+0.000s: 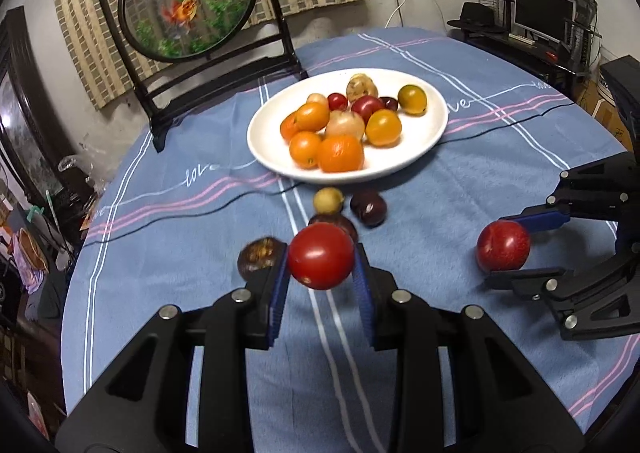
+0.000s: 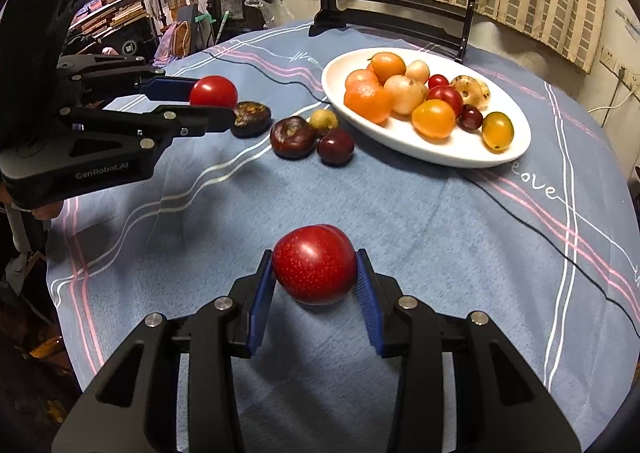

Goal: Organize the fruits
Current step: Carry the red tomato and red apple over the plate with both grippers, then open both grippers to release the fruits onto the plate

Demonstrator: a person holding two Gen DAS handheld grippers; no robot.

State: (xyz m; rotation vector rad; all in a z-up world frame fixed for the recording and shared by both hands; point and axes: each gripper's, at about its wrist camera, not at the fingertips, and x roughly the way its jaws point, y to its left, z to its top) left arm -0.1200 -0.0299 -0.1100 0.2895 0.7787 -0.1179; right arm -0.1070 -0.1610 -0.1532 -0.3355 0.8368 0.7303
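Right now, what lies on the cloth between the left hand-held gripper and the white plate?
In the left wrist view, three loose fruits: a small yellow fruit and two dark ones lie between the left hand-held gripper and the white plate.

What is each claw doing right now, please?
Left claw: closed on a red tomato.
Right claw: closed on a red plum.

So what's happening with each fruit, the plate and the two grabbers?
Left gripper: jaws shut on the red tomato.
Right gripper: jaws shut on the red plum.
White plate: upright, holding a pile of fruit.
Four loose fruits: lying on the tablecloth beside the plate.
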